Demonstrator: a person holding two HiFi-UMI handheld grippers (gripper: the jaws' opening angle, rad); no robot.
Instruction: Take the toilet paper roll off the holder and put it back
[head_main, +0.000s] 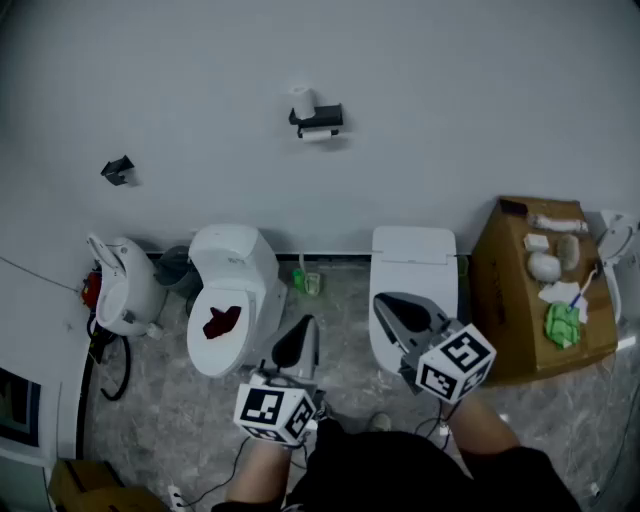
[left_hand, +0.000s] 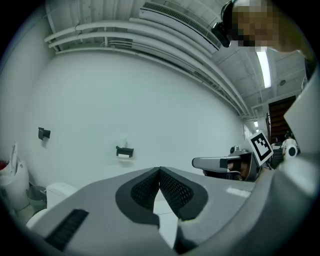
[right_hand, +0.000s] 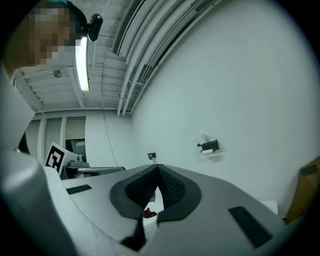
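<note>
White wall (head_main: 450, 100) ahead; at 12 o'clock the toilet paper roll (head_main: 303, 101) stands upright atop the black holder (head_main: 320, 118), more white showing beneath; at 6 o'clock my left gripper (head_main: 306, 330) and right gripper (head_main: 388, 305) are clamped together on nothing, well apart from it; 2 toilets (head_main: 235, 290) sit between.

Toilet paper roll (head_main: 303, 101): white, standing upright on the left end of the holder, well ahead of both my grippers.
Holder (head_main: 320, 119): black, fixed on the pale wall; a white strip shows just under it.
My left gripper (head_main: 307, 323): low in view, jaws together, nothing between them, tip over the floor beside the left toilet.
My right gripper (head_main: 381, 304): jaws together and empty, over the right toilet's closed lid.
Left toilet (head_main: 240, 262): bowl open, something dark red inside.
Right toilet (head_main: 414, 252): white, beside a cardboard box.
Cardboard box (head_main: 500, 292): white items and a green cloth (head_main: 561, 324) on top.
</note>
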